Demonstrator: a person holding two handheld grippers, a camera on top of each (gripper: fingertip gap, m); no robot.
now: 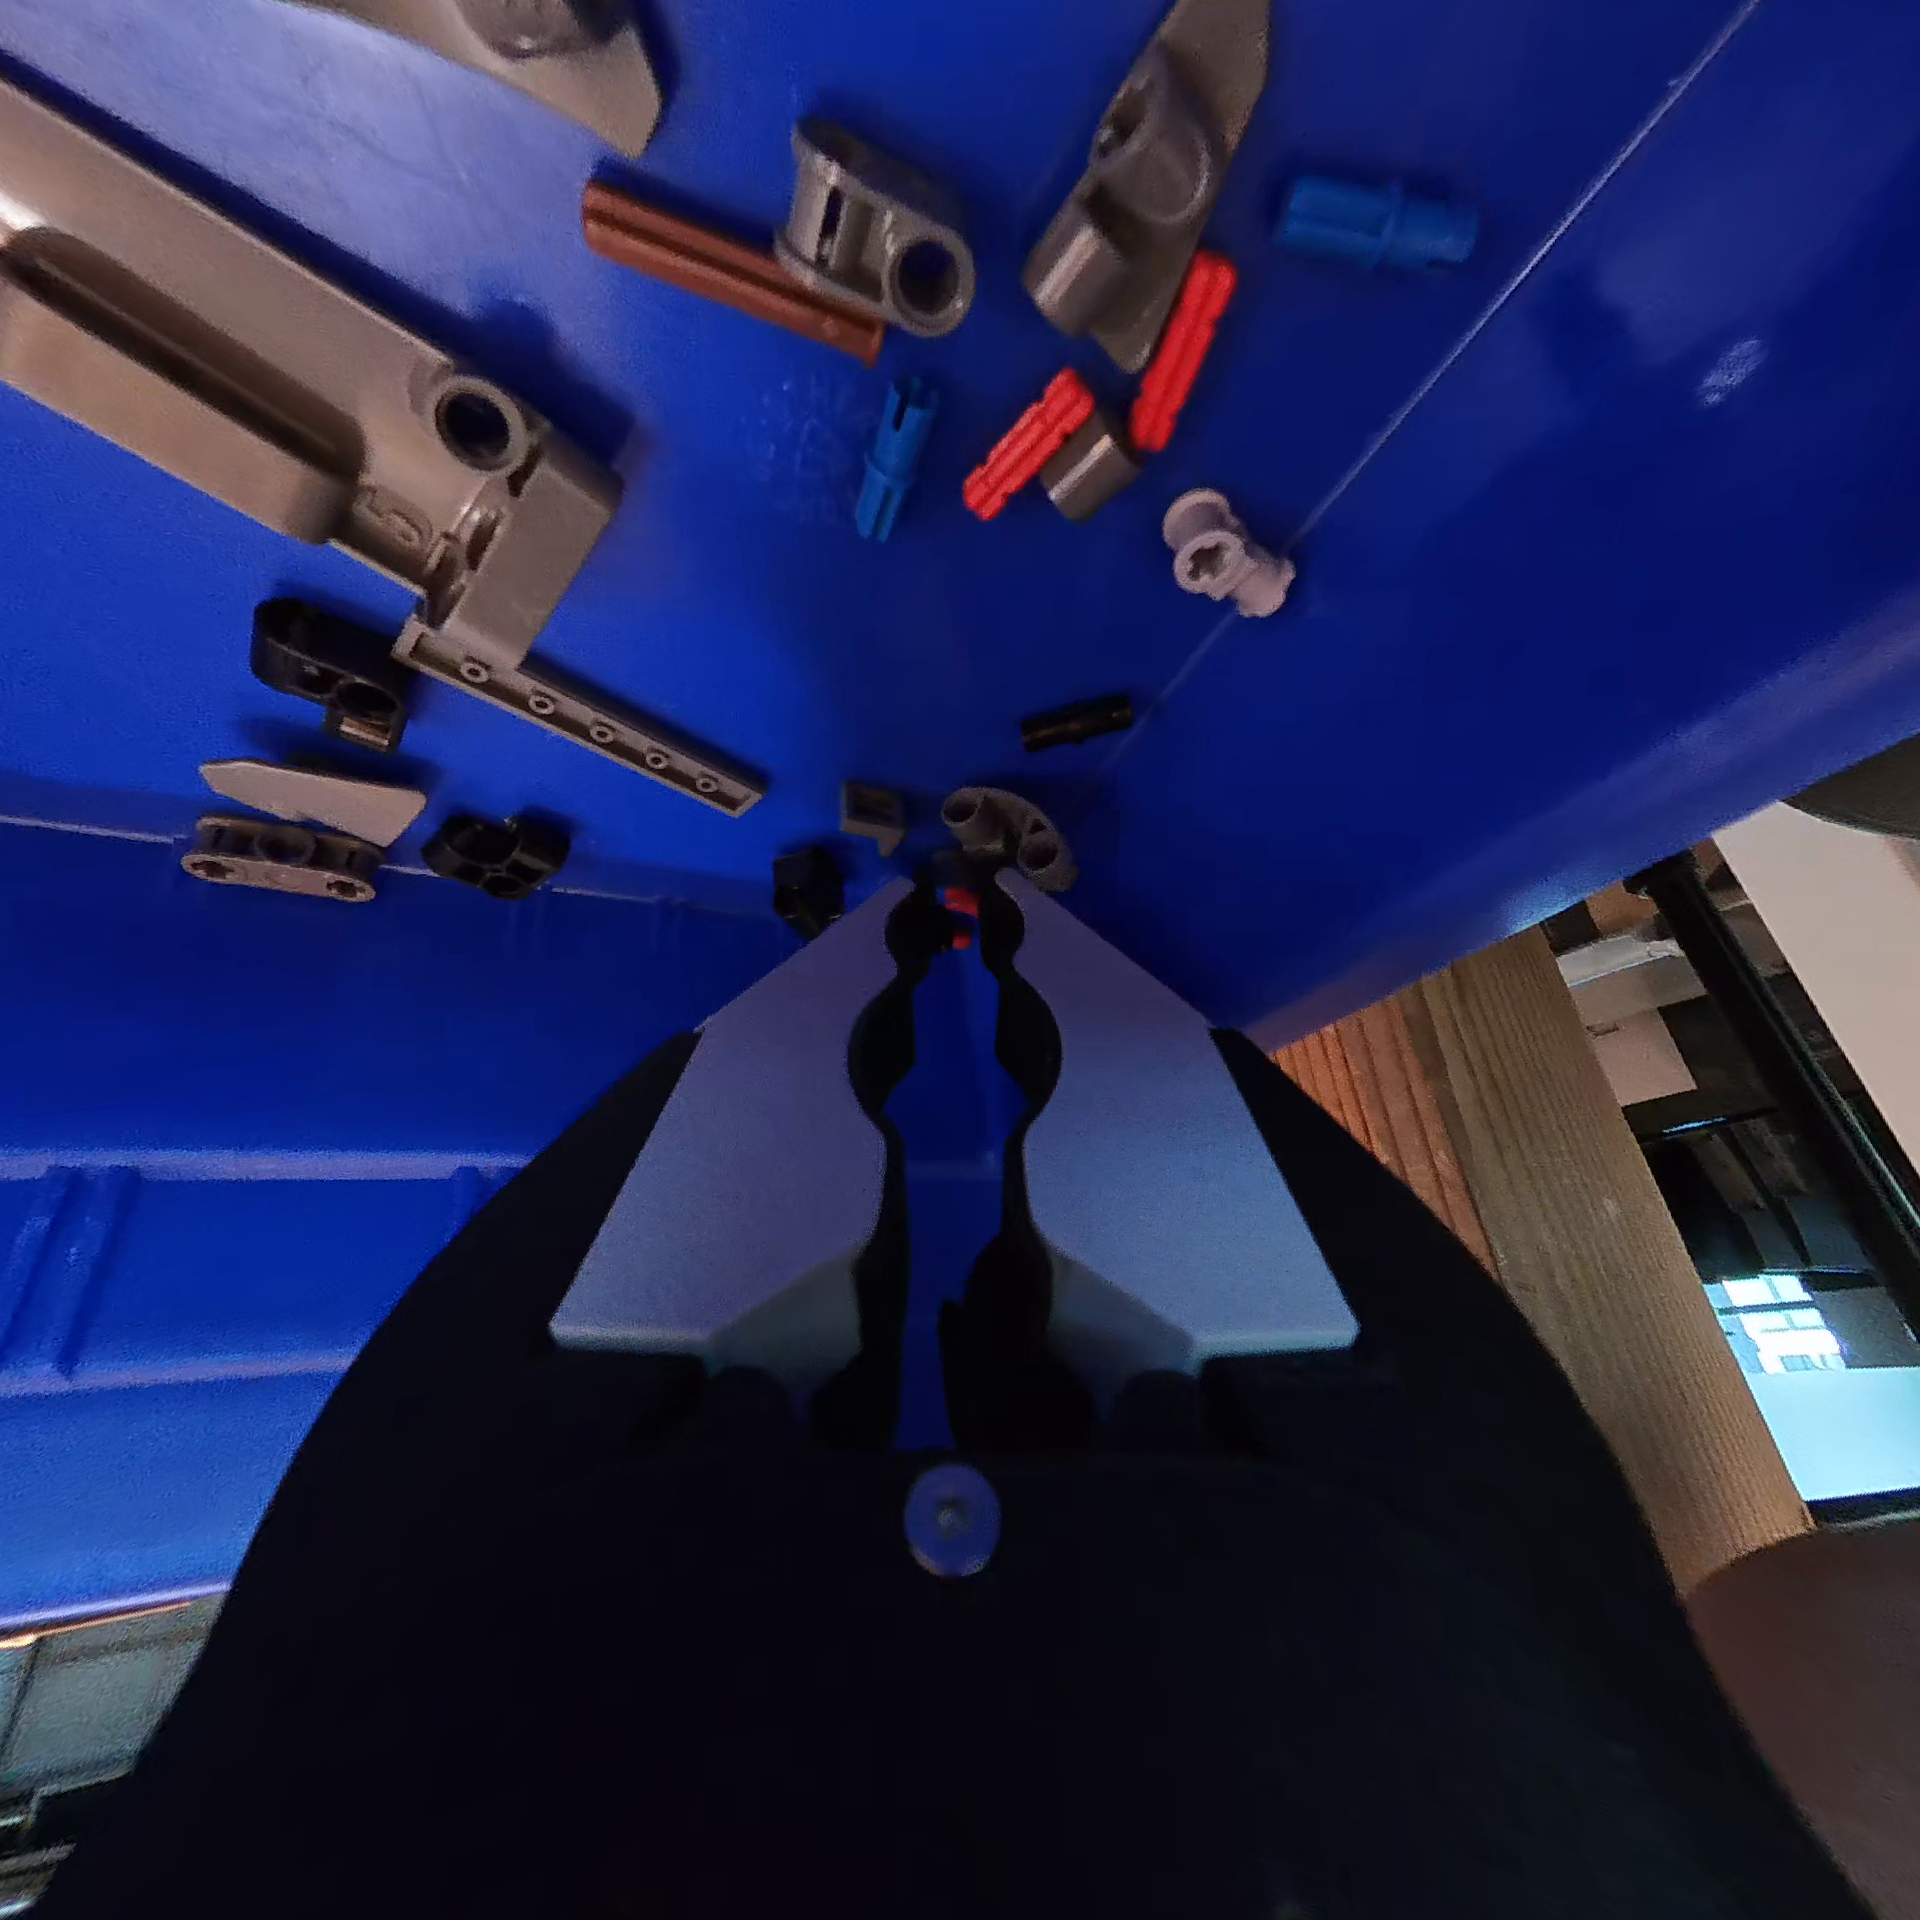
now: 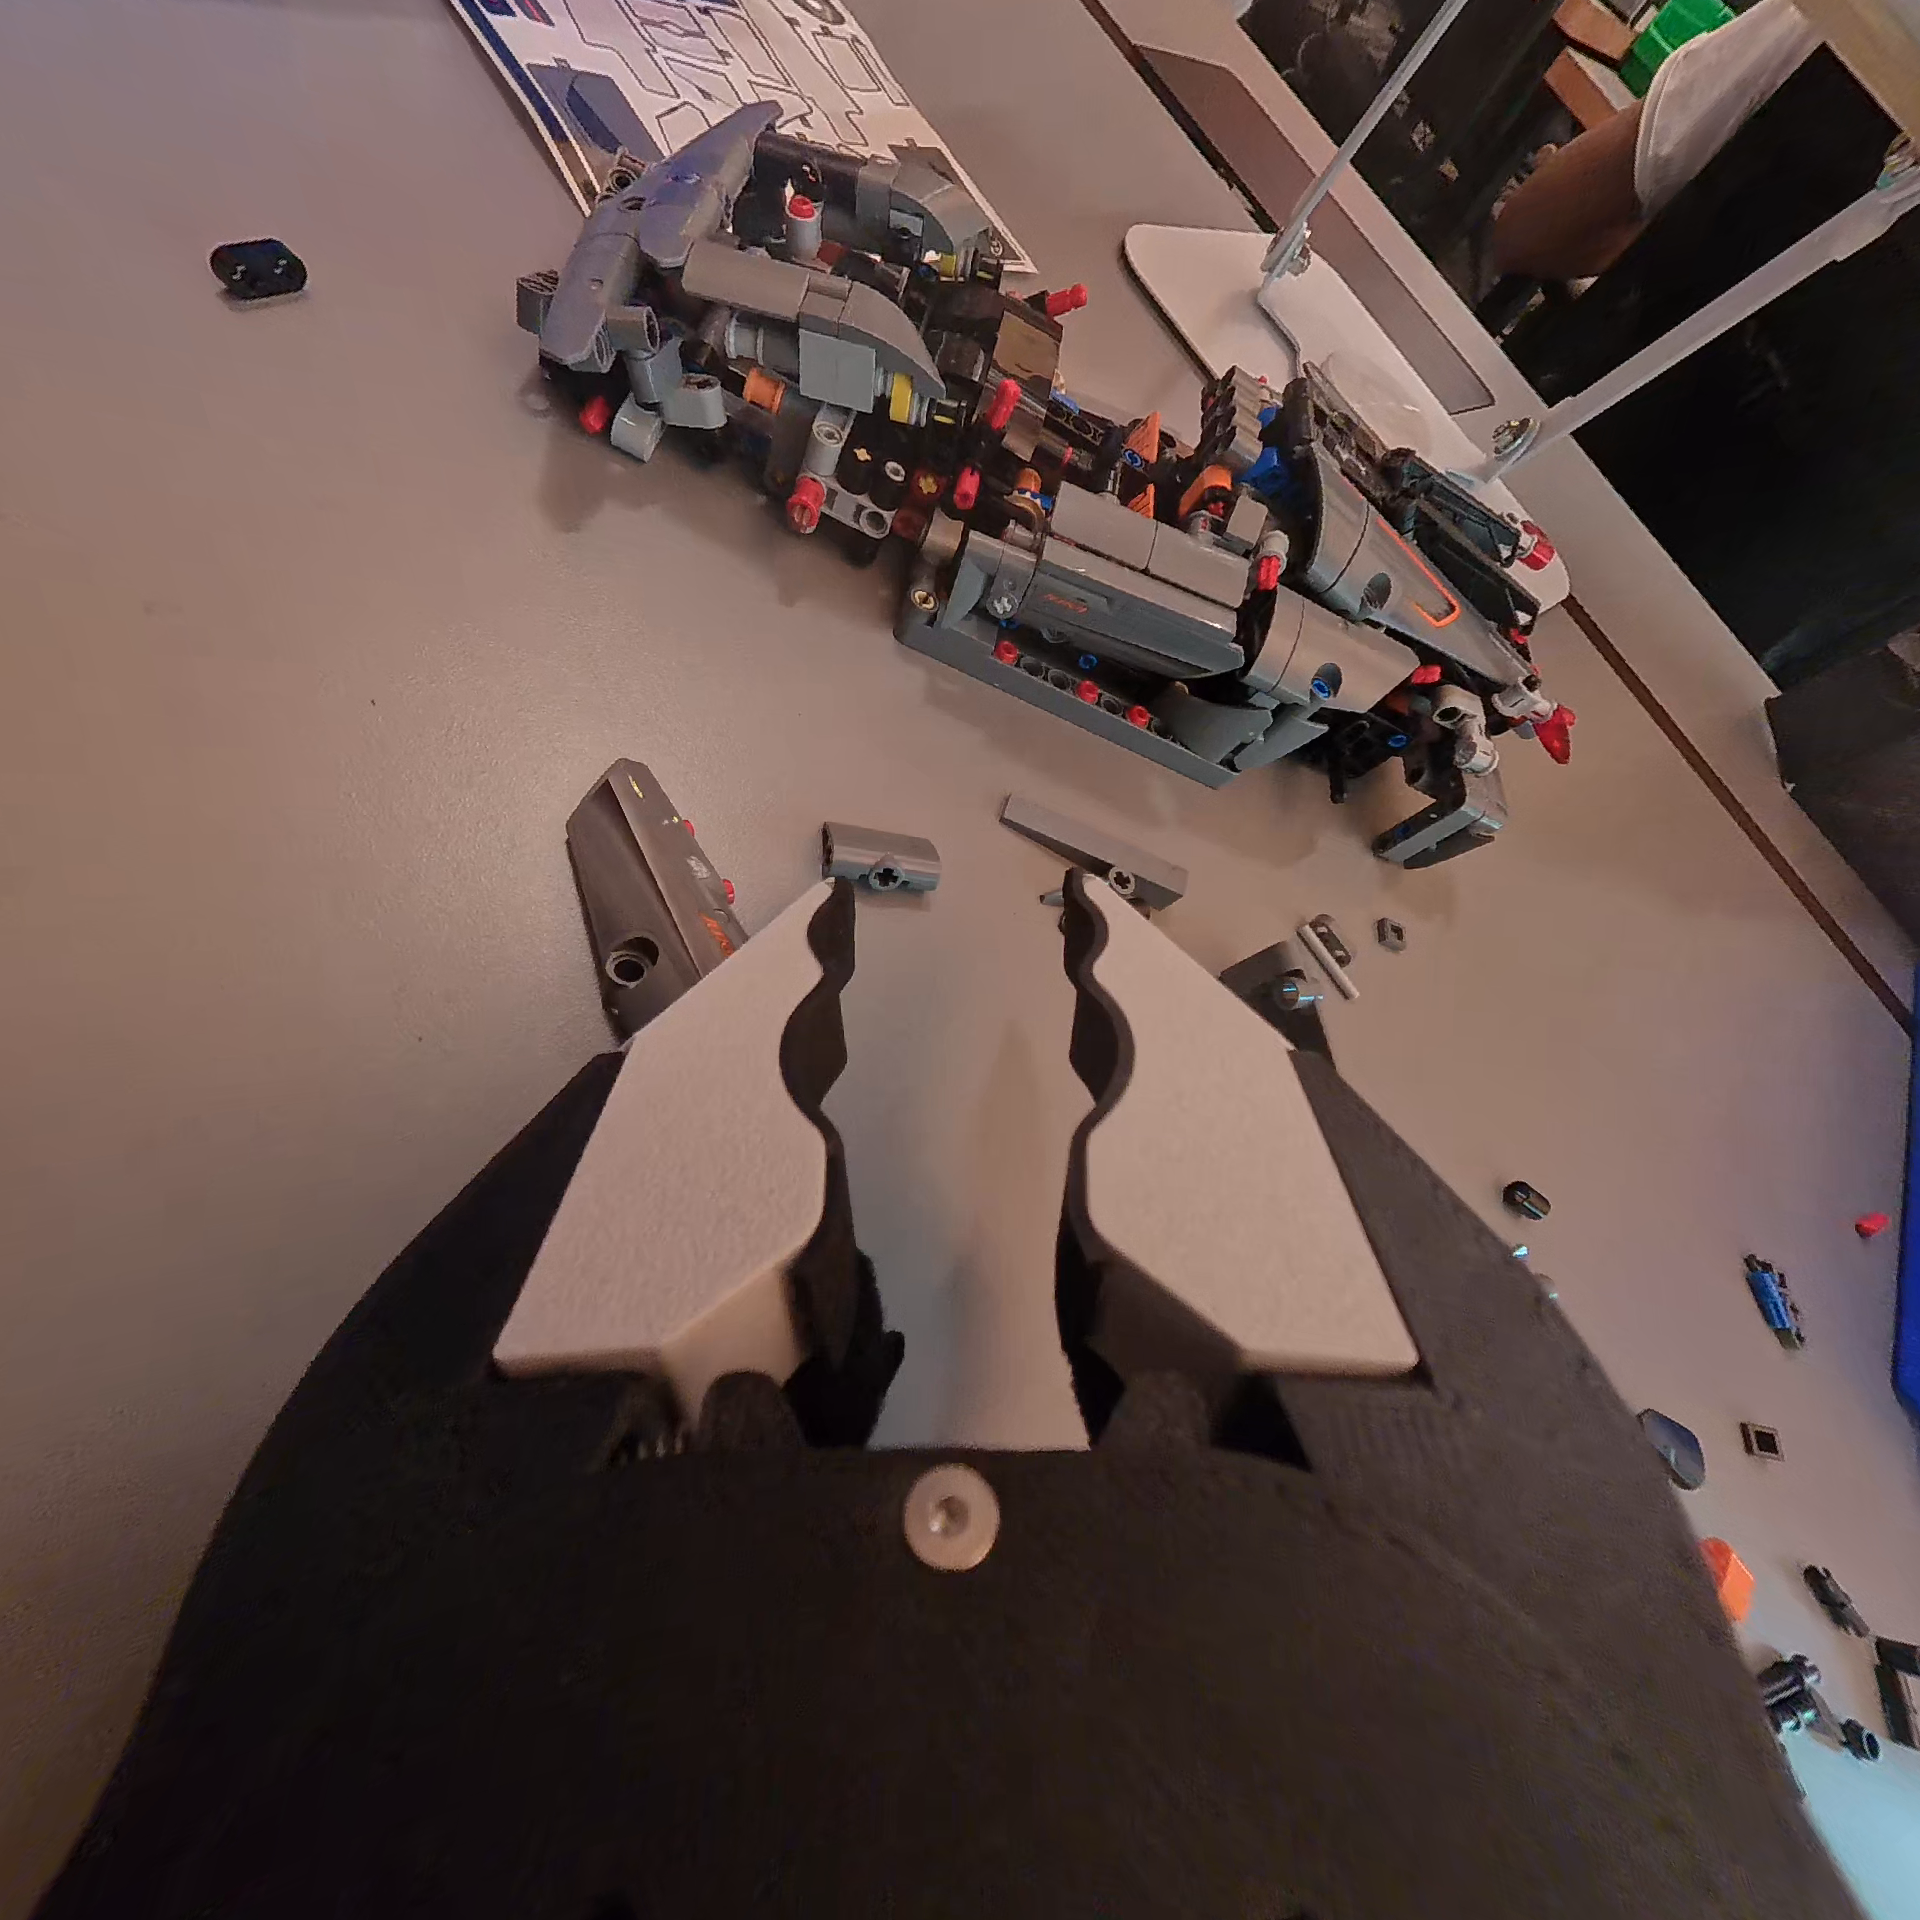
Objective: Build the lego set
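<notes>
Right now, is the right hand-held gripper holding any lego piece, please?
No, the right hand-held gripper is open, with only bare table between its fingers.

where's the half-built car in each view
Left wrist view: not in it, only the inside of the blue bin.
Right wrist view: half-built car upper middle, on the grey table.
Shared landmark: probably the blue bin, a sliver at the right edge there.
</notes>
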